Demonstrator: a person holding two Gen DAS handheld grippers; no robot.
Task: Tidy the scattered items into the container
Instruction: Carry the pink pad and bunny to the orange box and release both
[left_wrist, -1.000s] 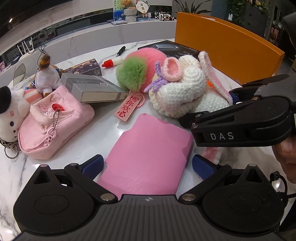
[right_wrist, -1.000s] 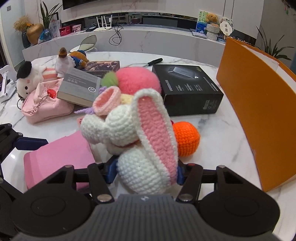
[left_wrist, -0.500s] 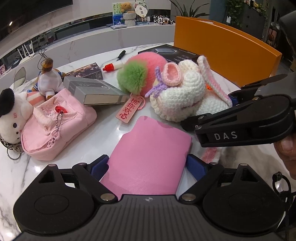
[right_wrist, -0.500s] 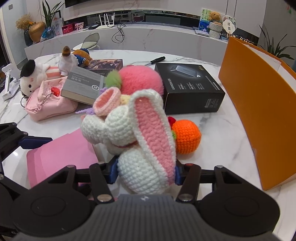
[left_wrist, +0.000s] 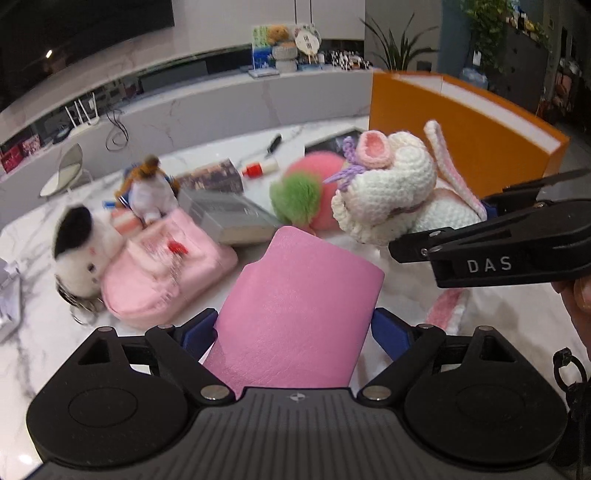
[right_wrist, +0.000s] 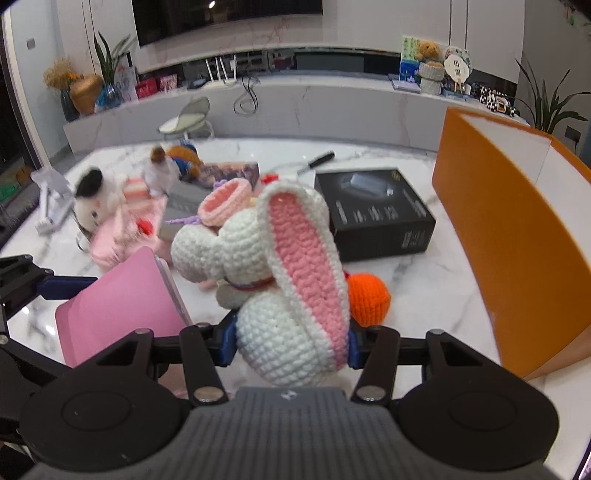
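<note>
My left gripper (left_wrist: 295, 332) is shut on a flat pink leather case (left_wrist: 299, 314), lifted and tilted above the marble table (left_wrist: 29, 332). My right gripper (right_wrist: 290, 339) is shut on a white crocheted bunny (right_wrist: 280, 288) with pink-lined ears, also raised off the table. In the left wrist view the bunny (left_wrist: 388, 195) hangs to the right, with the right gripper's black body below it. The orange container (right_wrist: 517, 240) stands at the right; its wall (left_wrist: 461, 147) rises behind the bunny. The pink case (right_wrist: 118, 314) shows at the left of the right wrist view.
On the table lie a pink pouch (left_wrist: 162, 273), a white plush with a black hat (left_wrist: 77, 254), a small dressed doll (left_wrist: 147, 188), a grey book (left_wrist: 229, 218), a pink and green pompom (left_wrist: 306, 192), a black box (right_wrist: 373, 214) and an orange crocheted ball (right_wrist: 369, 299).
Both grippers have risen from the table, lifting the pink case and the bunny. The left gripper's fingers closed onto the case's edges, and the case now tilts upward.
</note>
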